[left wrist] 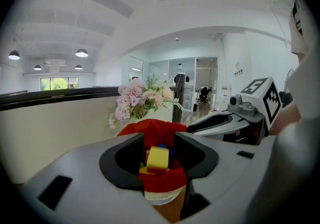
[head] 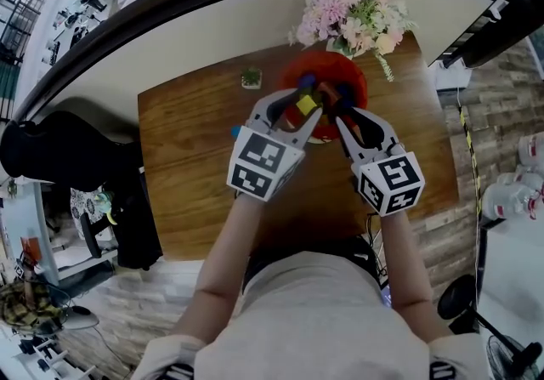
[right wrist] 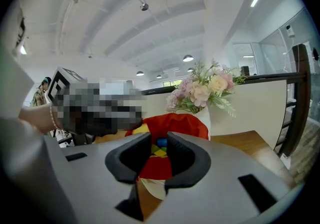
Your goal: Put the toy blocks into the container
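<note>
A red container (head: pixel 355 81) stands at the far middle of the wooden table (head: pixel 187 166), with several coloured blocks (head: pixel 333 94) in it. My left gripper (head: pixel 306 111) is shut on a yellow block (head: pixel 306 103) and holds it just above the container's near-left rim. In the left gripper view the yellow block (left wrist: pixel 158 158) sits between the jaws of the left gripper (left wrist: pixel 160 156), over the red container (left wrist: pixel 167 180). My right gripper (head: pixel 347 120) hovers at the container's near-right rim. Its jaws stand narrowly apart with nothing between them, and a blue block (right wrist: pixel 160 143) shows inside the container (right wrist: pixel 187 125) past the right gripper (right wrist: pixel 159 151).
A vase of pink and white flowers (head: pixel 353 17) stands right behind the container. A small green plant (head: pixel 251 78) sits to its left. A small blue thing (head: pixel 235 131) lies on the table beside my left gripper. A dark chair (head: pixel 51 149) stands left of the table.
</note>
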